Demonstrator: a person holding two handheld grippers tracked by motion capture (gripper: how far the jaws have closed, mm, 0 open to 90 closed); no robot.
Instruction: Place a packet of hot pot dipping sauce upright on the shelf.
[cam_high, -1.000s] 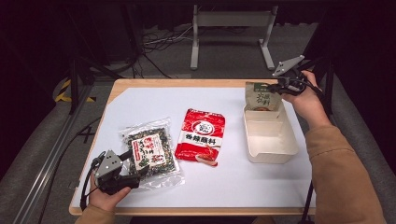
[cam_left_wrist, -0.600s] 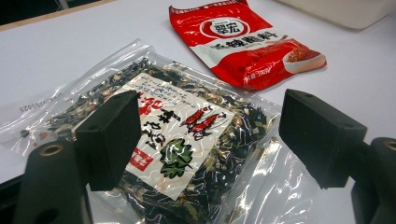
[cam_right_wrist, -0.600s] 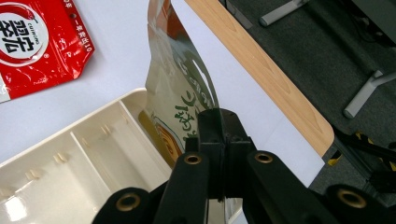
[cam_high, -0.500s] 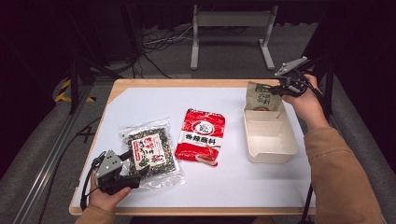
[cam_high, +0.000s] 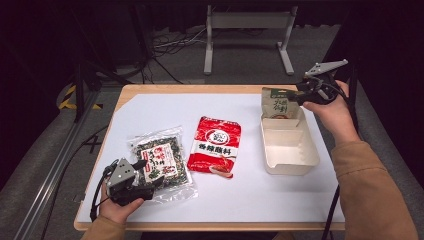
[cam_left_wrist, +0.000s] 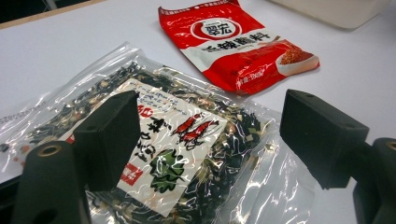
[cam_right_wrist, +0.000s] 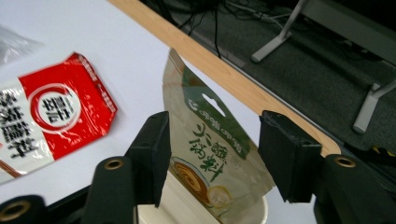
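Beige-green seasoning pouch (cam_high: 278, 104) stands propped upright at the far end of the white tray (cam_high: 290, 147), at the right far side of the worktop (cam_high: 250, 200). Right claw (cam_high: 299, 95) sits by the pouch's top right edge; from the right gripper view the jaws are wide apart with the pouch (cam_right_wrist: 210, 163) between them, not pinched. Can't tell if one jaw touches it.

Handling guess: pouch looks light, thin film, floppy, a bit slick. Best hold is probably the flat sealed top strip near the hang hole, where the film is stiffest; a pinch lower down on the filled belly would likely bulge and slip. Tray looks like light pulp or foam, easy to nudge if the pouch drags on its wall.

Red packet (cam_high: 215, 145) lies flat mid-worktop, glossy, likely slippery, hard to lift except by an edge. Clear bag (cam_high: 160, 162) of dark dried flakes lies flat at the near left, crinkly and soft, contents probably crumbly; loose margin film is the safe grab. Left claw (cam_high: 142, 172) rests at its near edge, jaws wide, holding nothing, bag (cam_left_wrist: 177, 154) seen between them.

Counts: three packets (one beige-green, one red, one clear), one tray, two claws.
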